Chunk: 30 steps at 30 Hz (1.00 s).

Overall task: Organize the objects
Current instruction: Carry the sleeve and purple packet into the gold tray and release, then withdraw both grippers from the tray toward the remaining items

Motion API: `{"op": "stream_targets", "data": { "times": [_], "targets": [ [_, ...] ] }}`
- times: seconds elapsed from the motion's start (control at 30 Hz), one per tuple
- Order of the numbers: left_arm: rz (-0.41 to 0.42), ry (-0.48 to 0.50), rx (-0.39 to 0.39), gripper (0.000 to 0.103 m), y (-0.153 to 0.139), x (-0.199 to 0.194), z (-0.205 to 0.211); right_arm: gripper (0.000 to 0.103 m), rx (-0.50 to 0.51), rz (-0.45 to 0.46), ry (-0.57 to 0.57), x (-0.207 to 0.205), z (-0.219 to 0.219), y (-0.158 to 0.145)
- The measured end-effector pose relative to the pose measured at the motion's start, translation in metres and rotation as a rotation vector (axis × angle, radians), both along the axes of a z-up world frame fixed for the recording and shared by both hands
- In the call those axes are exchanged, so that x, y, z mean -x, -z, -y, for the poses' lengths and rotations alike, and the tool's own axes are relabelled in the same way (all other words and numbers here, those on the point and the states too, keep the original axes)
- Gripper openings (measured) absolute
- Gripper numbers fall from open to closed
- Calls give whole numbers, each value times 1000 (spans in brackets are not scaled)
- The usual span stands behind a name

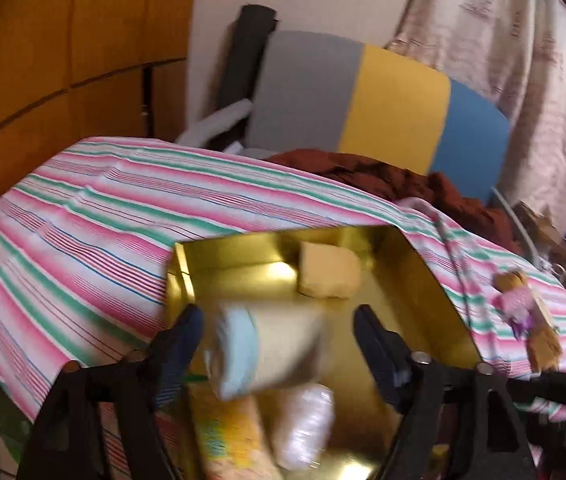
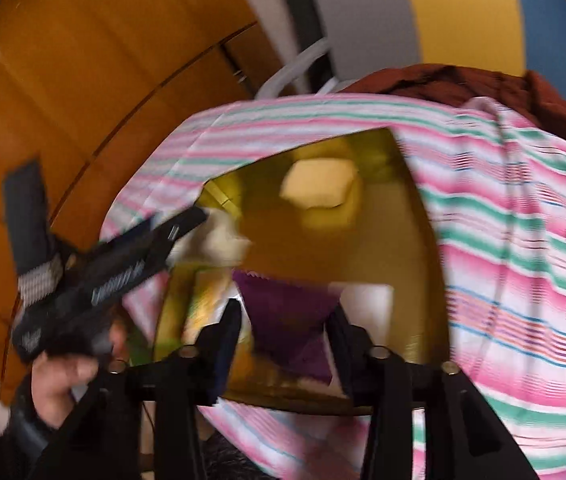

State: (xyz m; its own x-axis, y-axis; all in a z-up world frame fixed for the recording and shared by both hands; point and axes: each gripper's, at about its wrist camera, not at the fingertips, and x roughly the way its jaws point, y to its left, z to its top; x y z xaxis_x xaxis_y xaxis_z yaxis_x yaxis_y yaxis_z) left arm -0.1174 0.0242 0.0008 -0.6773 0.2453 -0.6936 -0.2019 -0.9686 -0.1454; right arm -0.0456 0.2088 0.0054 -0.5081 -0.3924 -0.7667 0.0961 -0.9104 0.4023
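Your left gripper: fingers apart, blurred pale bundle between, over gold box. Your right gripper clamps purple cloth. Doll lies beside box on striped cloth.

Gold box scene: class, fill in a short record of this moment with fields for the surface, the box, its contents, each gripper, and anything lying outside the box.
surface: striped cloth, pink, green and white
box: gold box, open, resting on the cloth
contents: yellow block at the far end; a clear wrapped packet nearer
left gripper: open around a blurred pale blue and cream bundle over the box; grip unclear
right gripper: holds a purple item above the box
outside box: small doll in pink on the cloth
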Motion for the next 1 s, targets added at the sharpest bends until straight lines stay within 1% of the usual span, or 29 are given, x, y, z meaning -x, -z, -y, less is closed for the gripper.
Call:
{"op": "stream_targets", "data": {
  "times": [0.03,0.07,0.1,0.17,0.23,0.33,0.4,0.47,0.57,0.7,0.83,1.0],
  "targets": [
    [-13,-9,5,84,-1,1,2,55,-3,2,-14,0,7,1],
    [-24,-21,8,84,-3,-1,6,62,-6,6,-30,-1,13,2],
    [-28,-27,6,84,-4,-4,6,65,-11,8,-42,-3,18,4],
    [-36,-35,5,84,-5,-11,6,66,-27,11,-55,-6,24,6],
    [-43,-39,21,84,-5,-20,5,71,-46,11,-51,-8,25,8],
    [-35,-51,7,84,-5,-33,4,78,-98,-2,-18,-15,22,5],
    [-35,-50,12,84,-6,-39,1,87,-144,-24,9,-20,21,1],
    [-38,-34,26,84,-4,-46,-4,89,-175,-51,35,-25,18,-4],
    [-37,-22,28,84,-4,-54,-7,96,-241,-93,71,-30,17,-8],
    [-25,-18,31,84,-1,-61,-10,101,-278,-110,98,-35,15,-6],
    [-9,-21,39,84,5,-66,-10,102,-297,-112,118,-36,12,-2],
    [-2,-30,42,84,8,-68,-8,103,-298,-128,146,-38,7,-2]
  ]
}}
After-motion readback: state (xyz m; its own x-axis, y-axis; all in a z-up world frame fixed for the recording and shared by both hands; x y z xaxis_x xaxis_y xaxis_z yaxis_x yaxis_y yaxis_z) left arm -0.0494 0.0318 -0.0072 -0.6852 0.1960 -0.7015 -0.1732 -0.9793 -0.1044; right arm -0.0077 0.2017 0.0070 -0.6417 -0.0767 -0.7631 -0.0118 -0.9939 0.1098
